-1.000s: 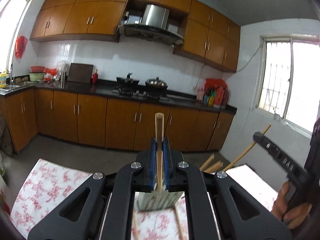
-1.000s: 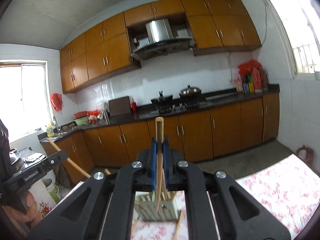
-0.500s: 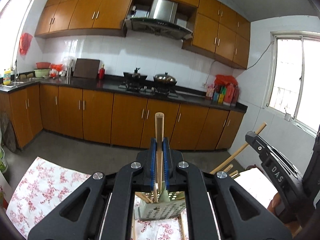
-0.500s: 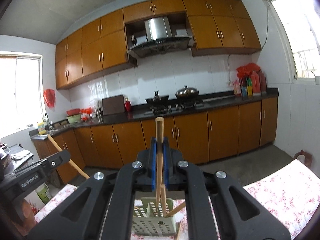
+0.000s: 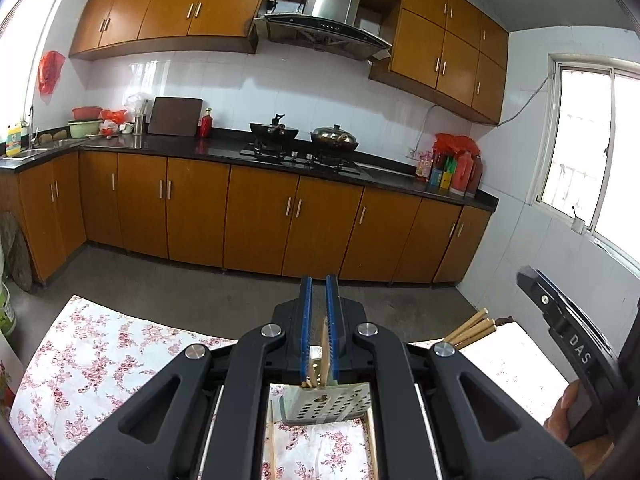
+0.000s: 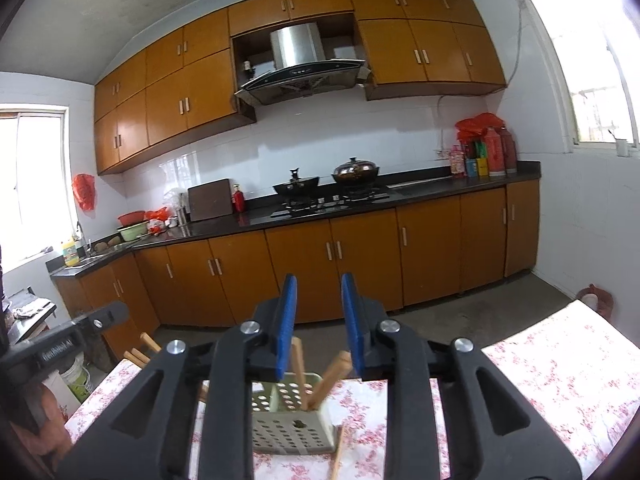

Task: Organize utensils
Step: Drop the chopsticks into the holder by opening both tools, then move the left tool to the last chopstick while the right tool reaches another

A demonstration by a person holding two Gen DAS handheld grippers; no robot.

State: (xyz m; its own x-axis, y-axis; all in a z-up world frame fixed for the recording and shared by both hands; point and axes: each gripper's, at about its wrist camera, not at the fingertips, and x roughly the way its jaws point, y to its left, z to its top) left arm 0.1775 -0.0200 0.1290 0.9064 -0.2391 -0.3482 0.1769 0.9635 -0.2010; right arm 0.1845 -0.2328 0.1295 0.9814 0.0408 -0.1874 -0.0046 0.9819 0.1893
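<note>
My right claw (image 6: 319,320) stands apart above the holder (image 6: 290,420), where two chopsticks (image 6: 330,376) lean. My left claw (image 5: 316,328) is slightly apart too, a stick (image 5: 325,354) loose between its pads. I judge the drop done; next, fetch the sticks lying on the tablecloth (image 6: 560,368).

Orange-brown cabinets (image 5: 256,216), white tiled walls (image 5: 224,80), grey floor (image 5: 200,296), bright windows (image 5: 600,152).

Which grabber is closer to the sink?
Left. The left gripper is on the sink's side of the table; the right gripper is farther over, toward the window wall.
</note>
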